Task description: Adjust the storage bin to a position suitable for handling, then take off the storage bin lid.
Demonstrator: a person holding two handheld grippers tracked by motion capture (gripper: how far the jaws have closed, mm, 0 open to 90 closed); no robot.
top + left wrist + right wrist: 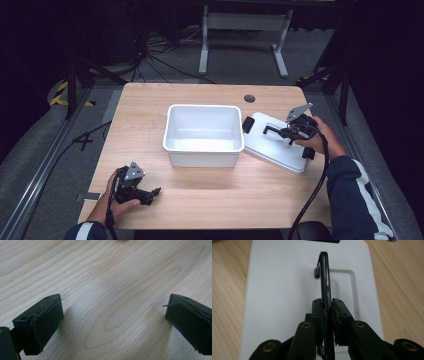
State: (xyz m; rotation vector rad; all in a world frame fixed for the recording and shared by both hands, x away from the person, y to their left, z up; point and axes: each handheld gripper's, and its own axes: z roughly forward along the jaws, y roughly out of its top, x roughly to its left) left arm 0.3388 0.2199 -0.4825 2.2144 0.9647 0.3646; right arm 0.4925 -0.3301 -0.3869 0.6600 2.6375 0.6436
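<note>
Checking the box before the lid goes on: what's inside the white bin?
The white bin looks empty: bare white floor and walls. The near wall hides the closest strip of floor.

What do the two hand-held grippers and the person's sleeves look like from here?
Both are black. The left hand-held gripper and the right hand-held gripper each carry a grey three-cornered plate on top. A black cable trails from the right one. The right gripper view shows brass-coloured pivot pins on its linkage; the left gripper view shows worn, frayed black pads. The sleeves are dark blue with white stripes.
</note>
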